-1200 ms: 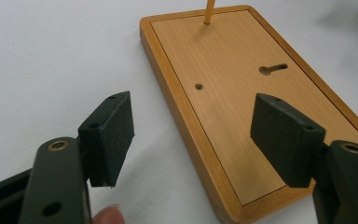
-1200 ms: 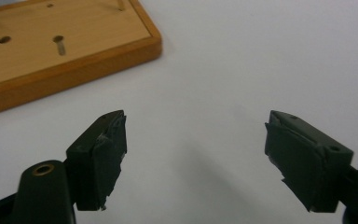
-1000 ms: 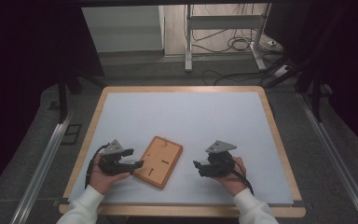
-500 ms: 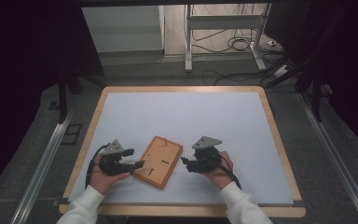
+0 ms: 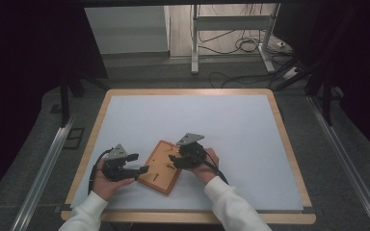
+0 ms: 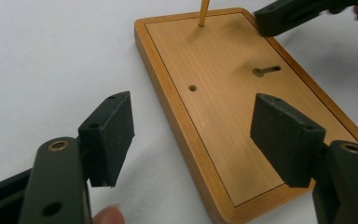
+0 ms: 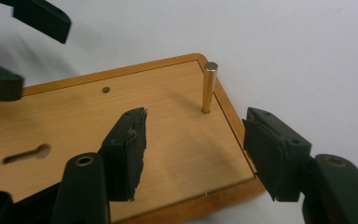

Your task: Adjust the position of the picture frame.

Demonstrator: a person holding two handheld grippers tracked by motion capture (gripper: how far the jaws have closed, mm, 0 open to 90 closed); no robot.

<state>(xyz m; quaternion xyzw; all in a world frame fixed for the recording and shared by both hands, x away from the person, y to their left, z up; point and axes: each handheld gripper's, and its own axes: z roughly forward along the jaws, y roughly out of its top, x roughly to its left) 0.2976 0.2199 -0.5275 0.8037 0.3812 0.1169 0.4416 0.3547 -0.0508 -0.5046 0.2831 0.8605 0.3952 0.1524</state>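
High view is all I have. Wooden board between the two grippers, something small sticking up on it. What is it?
Observer: A brass pin stands upright in a hole near one corner of the wooden board.
Operator: Right gripper on the pin yet?
Observer: No. The right gripper has just been closing, but its jaws stand apart, short of the pin, nothing between them.
Operator: Anything else on the board?
Observer: A small round hole and a keyhole-shaped slot in its face.
Operator: Left gripper?
Observer: The left gripper is open, one pad over the board's near corner, the other over the white table.
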